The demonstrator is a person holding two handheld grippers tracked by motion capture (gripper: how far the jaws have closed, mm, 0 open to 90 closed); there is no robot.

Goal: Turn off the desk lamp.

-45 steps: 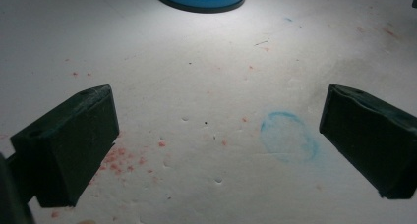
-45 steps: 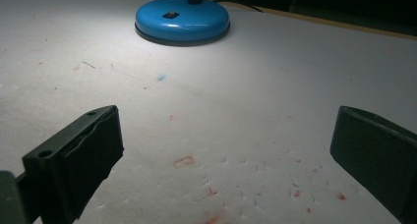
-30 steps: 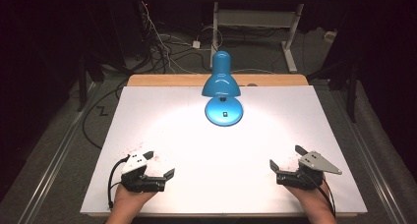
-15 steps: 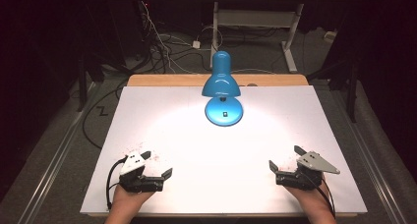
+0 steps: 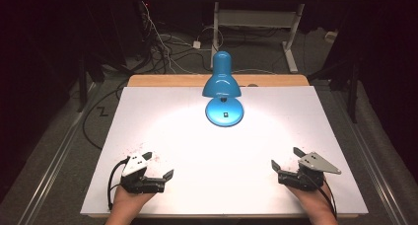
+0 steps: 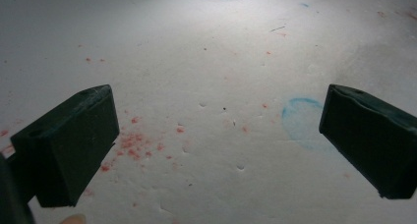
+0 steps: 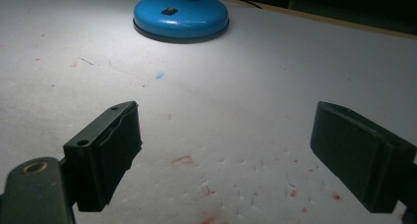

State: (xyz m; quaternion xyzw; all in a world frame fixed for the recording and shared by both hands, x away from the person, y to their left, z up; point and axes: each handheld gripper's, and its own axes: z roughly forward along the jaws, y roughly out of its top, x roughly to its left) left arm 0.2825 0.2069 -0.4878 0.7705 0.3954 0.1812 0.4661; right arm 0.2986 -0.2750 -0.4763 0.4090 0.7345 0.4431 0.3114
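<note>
- Your left gripper has its jaws spread wide, with nothing between them, just bare white table.
- Your right gripper is spread wide too and holds nothing. Its jaws have just been closing a little, on nothing.
- The blue lamp is far ahead of both sets of fingers, well apart from them. Its round base sits in front of your right fingers.
- If you grab the lamp high up by its shade, I think it could tip, because the top leans over the base.
- If you push the base from one side, it may slide away.
- The cord behind the lamp could tug it back.
</note>
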